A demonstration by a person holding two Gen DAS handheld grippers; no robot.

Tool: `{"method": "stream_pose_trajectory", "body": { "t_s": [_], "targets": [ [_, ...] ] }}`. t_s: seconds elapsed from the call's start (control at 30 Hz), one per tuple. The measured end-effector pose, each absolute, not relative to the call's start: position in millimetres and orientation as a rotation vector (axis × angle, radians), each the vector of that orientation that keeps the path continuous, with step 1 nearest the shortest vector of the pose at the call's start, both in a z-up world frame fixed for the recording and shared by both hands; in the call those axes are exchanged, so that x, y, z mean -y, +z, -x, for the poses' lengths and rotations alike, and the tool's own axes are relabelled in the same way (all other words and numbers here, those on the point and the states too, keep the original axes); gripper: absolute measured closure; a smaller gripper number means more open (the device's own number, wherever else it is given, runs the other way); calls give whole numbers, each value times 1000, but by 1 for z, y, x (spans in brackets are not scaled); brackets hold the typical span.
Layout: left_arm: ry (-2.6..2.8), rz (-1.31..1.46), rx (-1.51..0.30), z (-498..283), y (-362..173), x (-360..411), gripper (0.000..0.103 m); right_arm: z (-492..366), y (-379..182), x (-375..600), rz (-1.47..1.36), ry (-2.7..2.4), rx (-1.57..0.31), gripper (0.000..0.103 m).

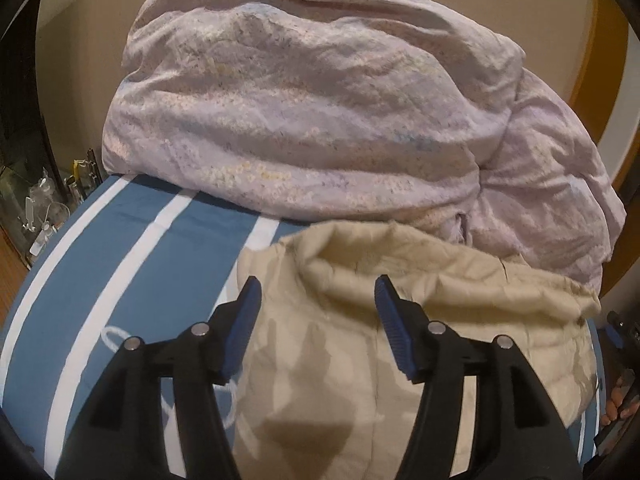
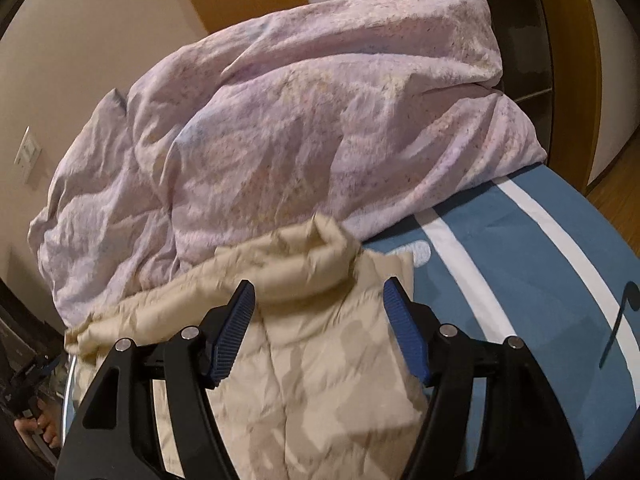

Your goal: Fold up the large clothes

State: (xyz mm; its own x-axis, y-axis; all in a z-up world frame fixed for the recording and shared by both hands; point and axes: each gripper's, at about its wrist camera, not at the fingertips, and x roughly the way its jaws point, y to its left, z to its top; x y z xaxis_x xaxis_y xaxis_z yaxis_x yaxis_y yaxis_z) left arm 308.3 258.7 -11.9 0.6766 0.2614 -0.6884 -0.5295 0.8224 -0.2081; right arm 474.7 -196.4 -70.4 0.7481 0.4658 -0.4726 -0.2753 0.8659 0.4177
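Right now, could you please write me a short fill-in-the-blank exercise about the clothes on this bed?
1. The padded jacket is ____ in colour.
2. The bedsheet is blue with ____ stripes.
3. Behind the jacket lies a bunched ____ duvet.
4. The jaws of the left hand-held gripper stand ____ over the jacket.

Missing words: beige; white; lilac; open

Crumpled lilac duvet (image 1: 304,112) on blue white-striped bedsheet (image 1: 132,248), wall switch (image 2: 27,154)

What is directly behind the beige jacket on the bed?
A crumpled lilac duvet lies heaped behind the beige jacket; what it covers is hidden.
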Motion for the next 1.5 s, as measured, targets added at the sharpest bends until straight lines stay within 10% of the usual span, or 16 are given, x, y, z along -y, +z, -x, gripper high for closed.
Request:
{"method": "stream_pose_trajectory", "body": {
  "t_s": [1.5],
  "targets": [
    [589,300,-783,-389,-103,-269,30,-545,-144,110,-3,209,-701,32]
  ]
}}
